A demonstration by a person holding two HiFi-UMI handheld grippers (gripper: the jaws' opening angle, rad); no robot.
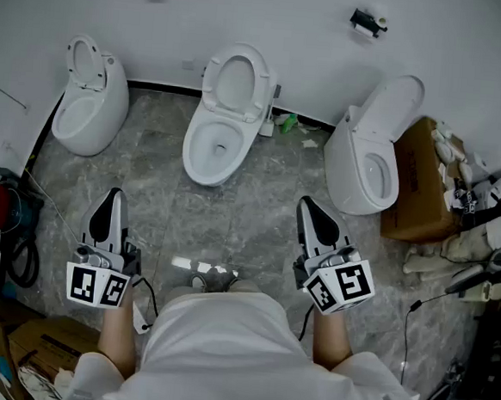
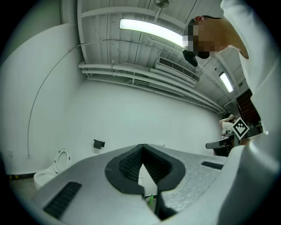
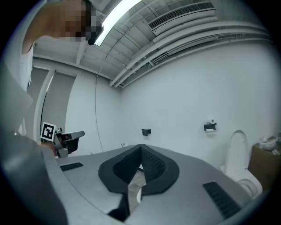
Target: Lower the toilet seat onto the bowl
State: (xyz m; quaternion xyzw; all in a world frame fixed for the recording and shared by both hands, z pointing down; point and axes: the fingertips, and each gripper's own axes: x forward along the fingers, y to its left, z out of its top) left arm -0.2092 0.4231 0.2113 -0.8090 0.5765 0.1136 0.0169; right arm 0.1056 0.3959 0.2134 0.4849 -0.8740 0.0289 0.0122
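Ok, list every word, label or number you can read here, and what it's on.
No text here reads clearly.
Cardboard box: dark print on its side, too blurred to read.
Left claw and right claw: square black-and-white markers only, no letters or numbers.

bright, even light from ceiling tubes; soft shadows, dark warped fisheye corners.

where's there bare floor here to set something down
The grey marble floor is bare in front of the middle white toilet, and between it and the left white toilet. Crowded: the brown cardboard box and white clutter beside the right white toilet; black cables at far left.
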